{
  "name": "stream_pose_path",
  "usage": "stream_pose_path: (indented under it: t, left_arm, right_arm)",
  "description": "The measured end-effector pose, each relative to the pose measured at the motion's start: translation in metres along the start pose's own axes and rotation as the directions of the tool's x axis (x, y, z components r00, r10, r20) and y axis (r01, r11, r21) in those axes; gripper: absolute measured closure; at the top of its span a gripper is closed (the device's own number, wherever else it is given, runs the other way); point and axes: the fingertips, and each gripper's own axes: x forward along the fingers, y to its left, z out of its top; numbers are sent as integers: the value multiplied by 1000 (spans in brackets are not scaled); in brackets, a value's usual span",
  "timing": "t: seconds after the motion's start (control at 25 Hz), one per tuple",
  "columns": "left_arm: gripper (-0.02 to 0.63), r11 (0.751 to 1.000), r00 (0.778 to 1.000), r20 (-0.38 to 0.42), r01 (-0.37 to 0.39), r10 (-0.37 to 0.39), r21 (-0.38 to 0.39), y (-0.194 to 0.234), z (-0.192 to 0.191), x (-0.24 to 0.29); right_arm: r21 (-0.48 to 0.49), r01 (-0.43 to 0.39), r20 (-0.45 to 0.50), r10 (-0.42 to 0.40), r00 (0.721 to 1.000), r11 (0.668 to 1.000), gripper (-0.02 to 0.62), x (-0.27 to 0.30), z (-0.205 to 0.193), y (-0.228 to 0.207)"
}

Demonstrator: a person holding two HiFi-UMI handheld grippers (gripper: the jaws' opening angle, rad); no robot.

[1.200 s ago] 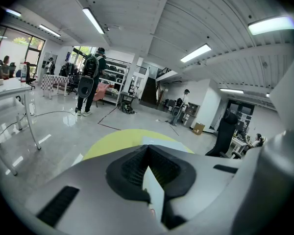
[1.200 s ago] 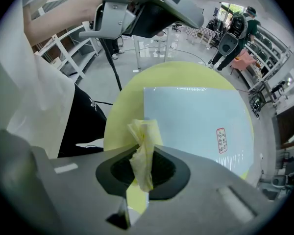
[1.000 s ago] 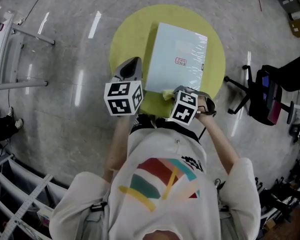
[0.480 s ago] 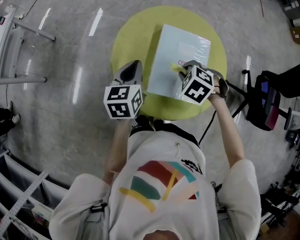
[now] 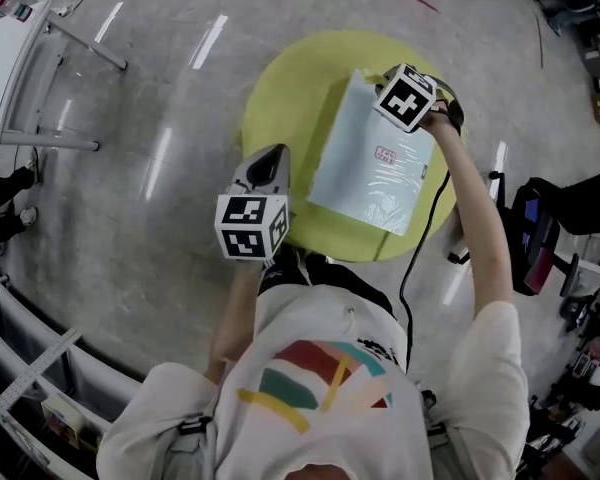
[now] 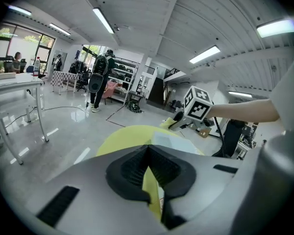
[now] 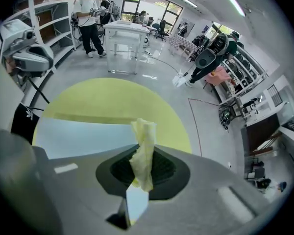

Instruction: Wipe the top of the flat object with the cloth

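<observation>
**Limp cloth, slick slab**

The right hand-held gripper [image 7: 139, 182] is clamped on a limp, light cloth [image 7: 143, 148], pinched by a bunched fold, at the far corner of the flat object [image 5: 372, 163]. That object looks stiff and glossy-wrapped, likely slippery, and lies on the desk [image 5: 280, 118]. The left hand-held gripper [image 5: 265, 160] is closed and empty, just left of it.

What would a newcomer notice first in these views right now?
The round yellow-green table stands out, with a pale blue plastic-wrapped flat package lying on it. The right gripper is at the package's far corner, shut on a crumpled pale yellow cloth. The left gripper, shut and empty, hangs at the table's near left edge.
</observation>
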Motion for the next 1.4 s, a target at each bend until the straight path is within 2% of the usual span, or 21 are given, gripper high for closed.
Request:
stream_pose_path:
  t: [0.32,0.48,0.72,0.88,1.04,1.4]
  left_arm:
    - [592,998,998,11,-59,60,-33,23,-4,-14]
    - [592,996,997,20,-80,81,-50,34,-5,-22]
    - [592,995,996,28,-80,82,-61,37,-6,-26]
    - [592,996,997,41,-67,69,-55,32,-2,-27]
    - [592,997,996,54,-63,66,-54,29,4,-28]
    - [592,998,995,87,-41,44,-43,24,15,-32]
  right_arm:
    - [8,7,-83,-7,997,1000,569,44,1,-24]
    - [12,-21,-83,22,996,1000,569,53,7,-21]
    - [23,-20,-110,22,994,1000,569,53,5,-15]
    - [67,-49,-111,56,992,997,569,51,1,-2]
    - [56,-75,-123,82,989,996,569,42,-6,21]
    - [-60,-112,-85,107,991,992,569,27,3,78]
